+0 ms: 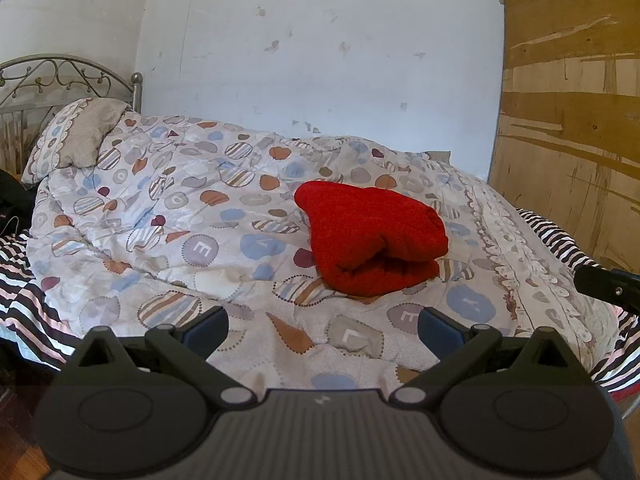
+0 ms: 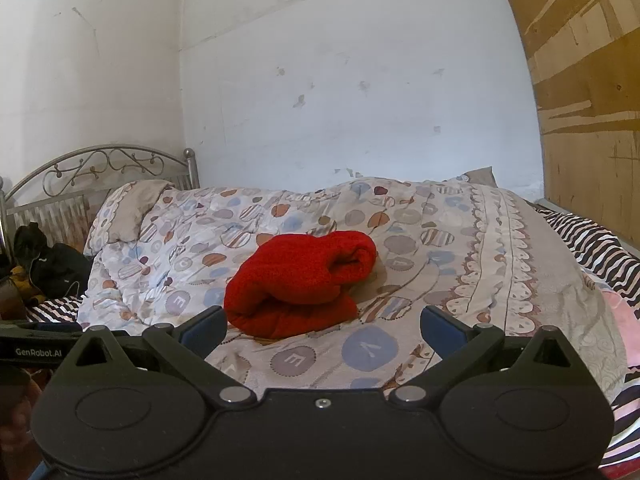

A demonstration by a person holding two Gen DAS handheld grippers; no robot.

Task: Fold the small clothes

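The left claw [image 1: 323, 330] hangs over the near part of the bed with its 2 blue-tipped fingers [image 1: 208, 330] spread wide and nothing between them. The right claw [image 2: 323, 330] is the same, fingers apart and empty, held above the quilt just short of the red garment [image 2: 300, 284]. In the left view the right tool shows only as a black edge at the far right.

The garment sits folded into a thick bundle, roughly in the middle of the quilt [image 1: 180, 216], touching neither claw. The quilt is pale, printed with blue, brown and grey circles and hearts, rumpled into soft ridges. A striped sheet [image 1: 24, 296] shows at both sides of it. A pillow [image 1: 80, 136] leans at the head end against a curly metal headboard [image 2: 104, 168], with dark clothes [image 2: 52, 268] piled beside it.

A scuffed white wall [image 2: 360, 80] runs along the far side of the bed, and a bare plywood panel [image 1: 572, 100] closes the foot end. Open quilt lies all around the bundle.
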